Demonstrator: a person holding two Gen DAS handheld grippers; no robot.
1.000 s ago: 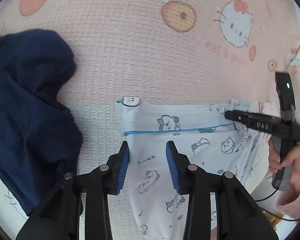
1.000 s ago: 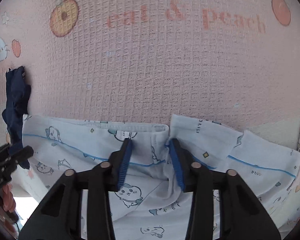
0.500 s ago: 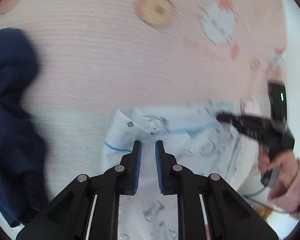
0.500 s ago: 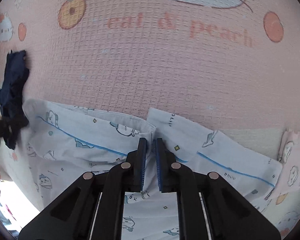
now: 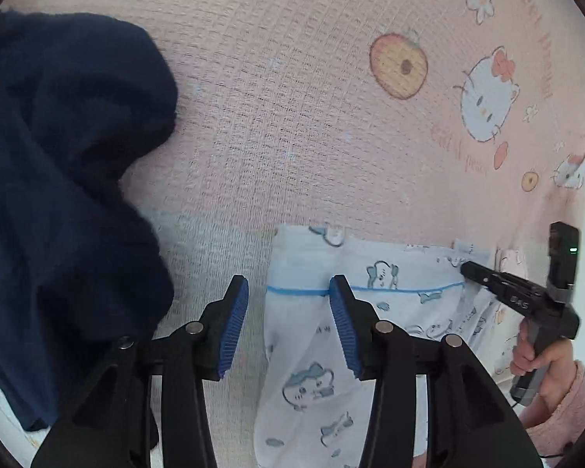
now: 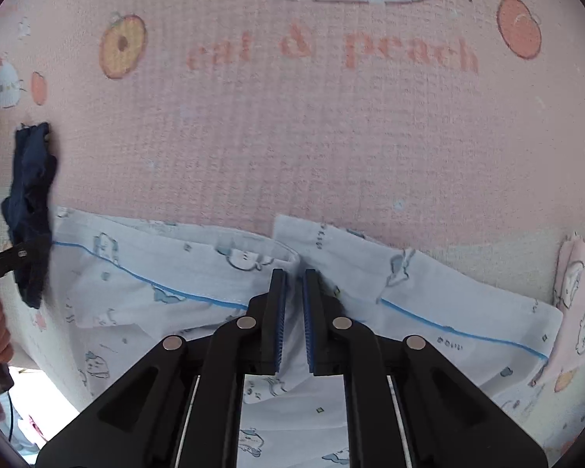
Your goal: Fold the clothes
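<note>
A light blue pyjama shirt (image 5: 390,284) with cartoon prints and blue piping lies spread on the pink bedcover (image 5: 292,117). My left gripper (image 5: 288,312) stands open, and the shirt's left edge lies between its fingers without being pinched. My right gripper (image 6: 294,304) is shut on a fold of the shirt (image 6: 167,269) near the collar. In the left wrist view the right gripper (image 5: 468,269) reaches onto the shirt's far side, held by a hand (image 5: 538,355) in a pink sleeve.
A crumpled navy garment (image 5: 58,195) lies just left of the left gripper and shows in the right wrist view as the navy garment (image 6: 31,202). A pink printed cloth (image 6: 577,292) lies at the shirt's right end. The bedcover's edge runs along the lower left.
The left gripper shut on the shirt's left edge half a second ago and has now opened wide again. The right gripper closed on the shirt and stays shut.
</note>
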